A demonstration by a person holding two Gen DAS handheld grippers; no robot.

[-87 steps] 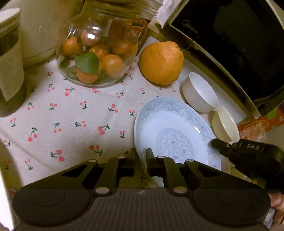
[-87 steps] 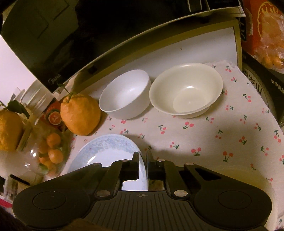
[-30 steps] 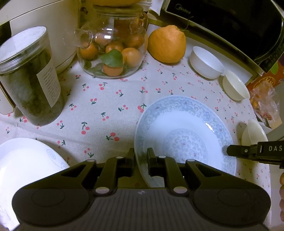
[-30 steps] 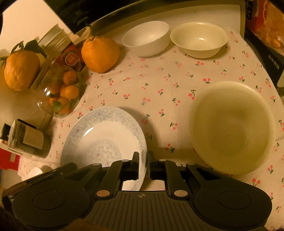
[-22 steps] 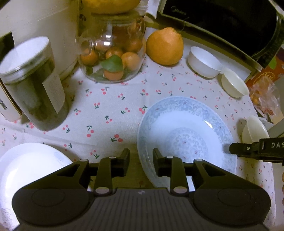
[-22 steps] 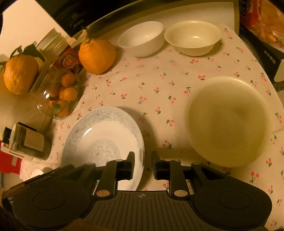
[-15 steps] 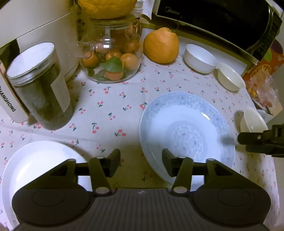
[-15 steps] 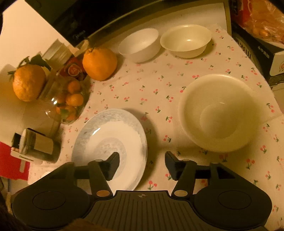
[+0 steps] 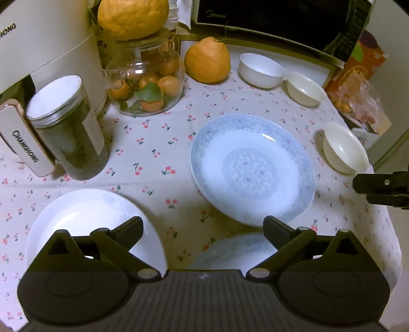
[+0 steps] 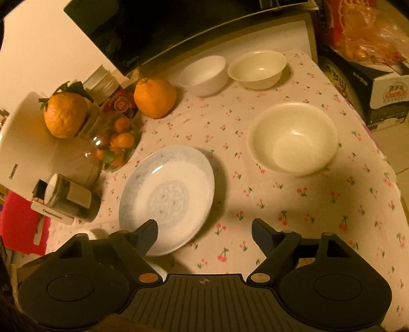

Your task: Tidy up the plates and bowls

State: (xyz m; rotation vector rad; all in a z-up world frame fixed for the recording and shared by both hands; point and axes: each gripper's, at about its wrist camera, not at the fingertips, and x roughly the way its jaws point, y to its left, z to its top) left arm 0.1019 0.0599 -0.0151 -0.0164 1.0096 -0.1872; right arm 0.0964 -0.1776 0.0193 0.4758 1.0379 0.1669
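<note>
A blue-patterned plate [image 9: 253, 168] lies flat on the cherry-print cloth; it also shows in the right wrist view [image 10: 167, 198]. My left gripper [image 9: 203, 226] is open and empty just in front of it. My right gripper [image 10: 204, 228] is open and empty above the plate's near right edge; its fingers [image 9: 381, 187] show at the right of the left view. A white plate [image 9: 89, 227] lies at the left front, another bluish plate [image 9: 230, 251] partly hidden under my left gripper. A large cream bowl [image 10: 294, 139], a small cream bowl [image 10: 257, 67] and a white bowl [image 10: 204, 75] stand behind.
A glass jar of small oranges [image 9: 145, 86], a dark lidded jar [image 9: 69, 130], a large orange [image 9: 208, 61], a white appliance [image 9: 48, 46] and a black microwave [image 9: 276, 18] line the back. A snack box [image 9: 358, 76] stands at the right, past the table's edge.
Both grippers let go of the blue-patterned plate, opened wide and pulled back and up. The plate now lies flat on the cloth.
</note>
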